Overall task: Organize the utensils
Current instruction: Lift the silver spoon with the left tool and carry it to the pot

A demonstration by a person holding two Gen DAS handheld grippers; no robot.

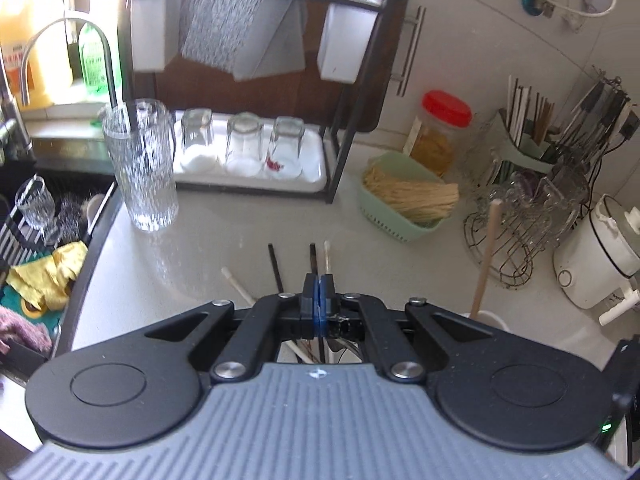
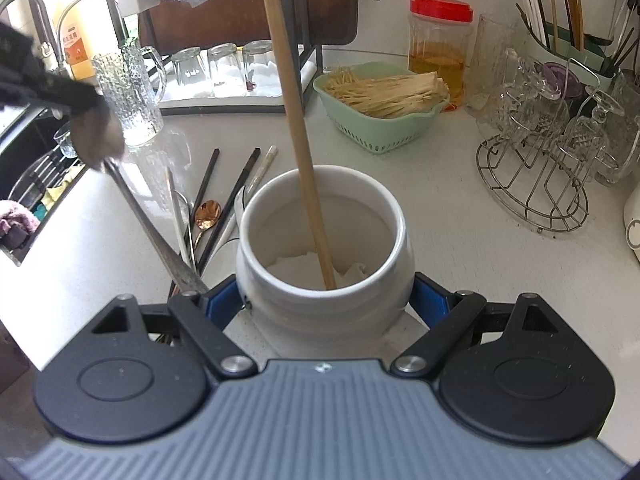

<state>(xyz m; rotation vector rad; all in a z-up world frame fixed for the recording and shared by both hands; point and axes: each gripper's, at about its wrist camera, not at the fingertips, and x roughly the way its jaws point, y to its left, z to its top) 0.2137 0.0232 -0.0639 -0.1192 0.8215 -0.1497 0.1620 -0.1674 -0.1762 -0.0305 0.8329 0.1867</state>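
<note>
White ceramic jar (image 2: 324, 240) at centre frame, right gripper (image 2: 324, 304) with jaws on both sides of its body, blue pads touching. Long wooden stick (image 2: 296, 120) stands tilted inside jar. Left gripper (image 2: 86, 110) at upper left, blurred, holds metal utensil (image 2: 152, 228) slanting down toward jar. Chopsticks (image 2: 236, 196) and copper spoon (image 2: 207, 212) lie on worktop (image 2: 460, 208) left of jar. Green basket (image 2: 380, 128) upper right.

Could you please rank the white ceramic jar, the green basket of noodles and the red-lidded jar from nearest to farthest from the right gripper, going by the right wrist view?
1. White ceramic jar: between the right gripper's fingers.
2. Green basket: beyond it, slightly right, on the counter.
3. Red-lidded jar: behind the basket, near the wall.
</note>
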